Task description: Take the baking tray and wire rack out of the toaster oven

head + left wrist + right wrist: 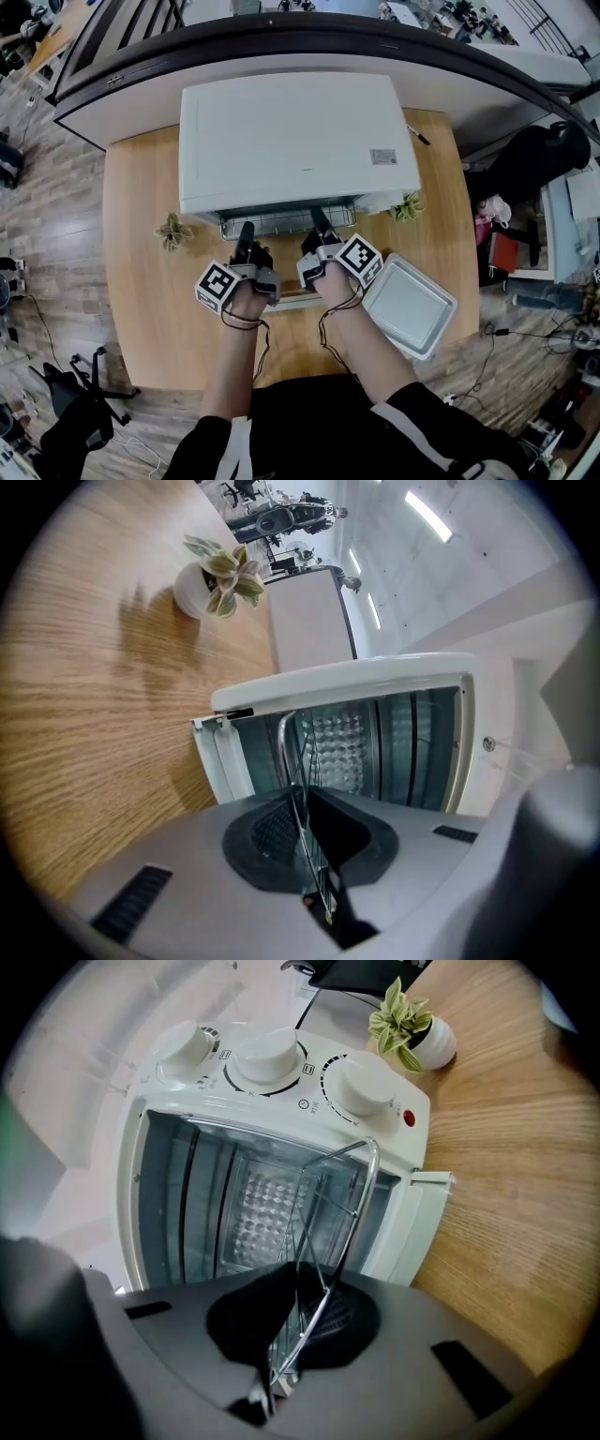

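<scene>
Presently, head view: baking tray (pixel 410 307) is lying out on the counter (pixel 141 281); wire rack (pixel 281 223) is poking from the toaster oven (pixel 300 131). Left gripper view: left gripper (pixel 305 803) is clamping the rack's rim, jaws nearly together. Right gripper view: right gripper (pixel 291 1307) is clamping likewise. Next, likely: pulling it level and clear.

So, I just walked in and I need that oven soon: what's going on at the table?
A person holds a claw in each hand at the open toaster oven. The left claw and the right claw are both shut on the front edge of the wire rack, which sticks partway out of the oven mouth. The baking tray already lies on the table at the person's right, so only the rack is left to come out.
</scene>
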A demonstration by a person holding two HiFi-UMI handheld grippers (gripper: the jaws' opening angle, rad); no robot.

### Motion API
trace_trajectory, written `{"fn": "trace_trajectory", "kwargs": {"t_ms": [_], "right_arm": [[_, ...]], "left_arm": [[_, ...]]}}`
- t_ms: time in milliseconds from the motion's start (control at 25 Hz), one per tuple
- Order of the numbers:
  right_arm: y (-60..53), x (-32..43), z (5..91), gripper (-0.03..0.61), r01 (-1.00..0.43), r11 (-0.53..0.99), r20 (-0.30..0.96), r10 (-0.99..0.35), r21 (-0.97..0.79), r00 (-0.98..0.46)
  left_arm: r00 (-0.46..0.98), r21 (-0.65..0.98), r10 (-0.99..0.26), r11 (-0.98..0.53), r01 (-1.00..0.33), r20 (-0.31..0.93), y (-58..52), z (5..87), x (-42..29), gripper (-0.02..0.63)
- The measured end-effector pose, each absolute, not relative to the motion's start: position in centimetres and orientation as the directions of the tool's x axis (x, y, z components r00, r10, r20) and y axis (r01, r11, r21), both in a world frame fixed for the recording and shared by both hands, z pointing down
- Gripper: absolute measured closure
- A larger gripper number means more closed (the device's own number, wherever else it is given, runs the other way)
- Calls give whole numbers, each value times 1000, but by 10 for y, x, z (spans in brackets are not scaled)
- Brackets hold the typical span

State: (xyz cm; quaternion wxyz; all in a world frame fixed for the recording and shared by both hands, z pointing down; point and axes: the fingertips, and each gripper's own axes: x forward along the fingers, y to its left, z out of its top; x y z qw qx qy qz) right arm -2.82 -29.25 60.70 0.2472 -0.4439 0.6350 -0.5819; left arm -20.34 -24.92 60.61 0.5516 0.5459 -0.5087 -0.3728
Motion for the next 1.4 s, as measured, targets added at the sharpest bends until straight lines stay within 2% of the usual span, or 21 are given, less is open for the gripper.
{"fn": "trace_trajectory", "kwargs": {"t_ms": [1400], "right_arm": [[-238, -21, 602, 565, -296, -60, 207, -843, -953, -496]], "left_arm": [[230, 978, -962, 107, -177, 147, -195, 600, -194, 584]]}}
